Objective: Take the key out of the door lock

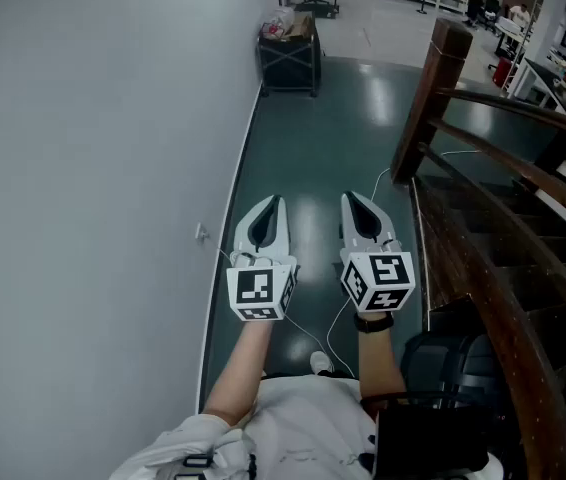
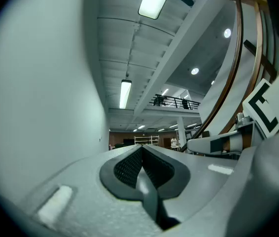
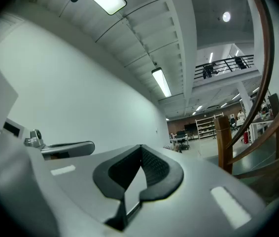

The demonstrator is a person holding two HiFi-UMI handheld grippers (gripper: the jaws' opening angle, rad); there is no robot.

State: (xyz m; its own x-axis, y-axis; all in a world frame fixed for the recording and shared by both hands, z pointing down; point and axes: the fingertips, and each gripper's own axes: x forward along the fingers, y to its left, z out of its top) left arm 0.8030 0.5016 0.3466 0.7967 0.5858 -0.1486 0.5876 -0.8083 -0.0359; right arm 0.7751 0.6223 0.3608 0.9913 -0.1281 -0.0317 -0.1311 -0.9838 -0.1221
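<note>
The person's white shirt [image 1: 303, 428] fills the bottom of the head view, and both forearms reach straight ahead from it, side by side and level. The left forearm [image 1: 235, 373] is bare. The right forearm [image 1: 378, 358] has a dark band [image 1: 373, 321] at the wrist. The hands themselves are hidden under the tools.

The left gripper [image 1: 275, 203] and the right gripper [image 1: 348, 198] point forward along the corridor, near each other but apart. Each one's own view shows its dark ribbed pads pressed together with nothing between them: left gripper [image 2: 142, 152], right gripper [image 3: 140, 152]. The only print in sight is the black-and-white block pattern on the left cube [image 1: 260, 290] and the right cube [image 1: 378, 280], which is marker squares and not words. A thin white cable [image 1: 308, 333] loops down below the tools.

Just left of the left gripper, a small fitting [image 1: 201, 233] sticks out of the plain white wall [image 1: 93, 168], level with the tool and not touched by it. It is too small to tell whether this is the key or its lock.

The glossy dark green floor [image 1: 303, 158] runs ahead. On the right a dark wooden railing [image 1: 493, 218] climbs from a square post [image 1: 433, 88]. Farther off a black cart [image 1: 288, 53] stands against the wall with loose things on top. Beyond it lie a bright open hall and shelving, too far away to read.
</note>
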